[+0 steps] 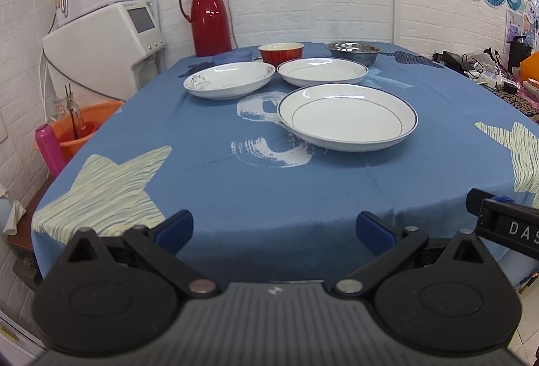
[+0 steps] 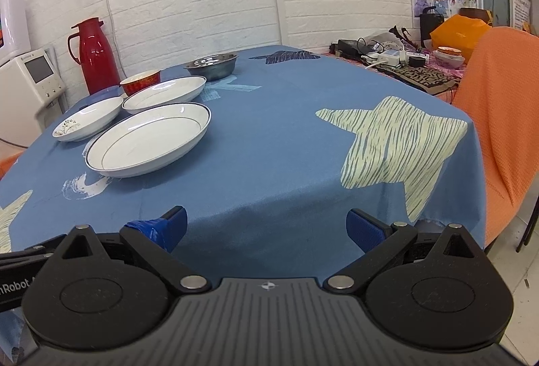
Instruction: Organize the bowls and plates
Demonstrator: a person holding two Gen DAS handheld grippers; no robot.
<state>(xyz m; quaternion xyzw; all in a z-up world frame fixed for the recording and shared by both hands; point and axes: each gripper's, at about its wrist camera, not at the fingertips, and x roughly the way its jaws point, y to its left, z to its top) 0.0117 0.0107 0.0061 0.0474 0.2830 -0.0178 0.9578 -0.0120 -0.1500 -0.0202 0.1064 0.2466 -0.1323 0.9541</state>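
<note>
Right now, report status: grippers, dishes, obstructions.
Left gripper and right gripper open, empty, at near table edge. Three white plates, red bowl, steel bowl unstacked. Path clear.

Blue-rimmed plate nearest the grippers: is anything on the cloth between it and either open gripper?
Nothing visible. Only bare tablecloth lies between the blue-rimmed plate and the left gripper, and likewise the right gripper. The other dishes sit behind the plate.

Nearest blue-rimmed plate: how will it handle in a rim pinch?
The blue-rimmed plate looks like glazed ceramic, so probably stiff, slippery and chip-prone. Its glossy, sloped rim may slide between the jaws. Wide and shallow, it likely sags from a one-sided grip.
</note>
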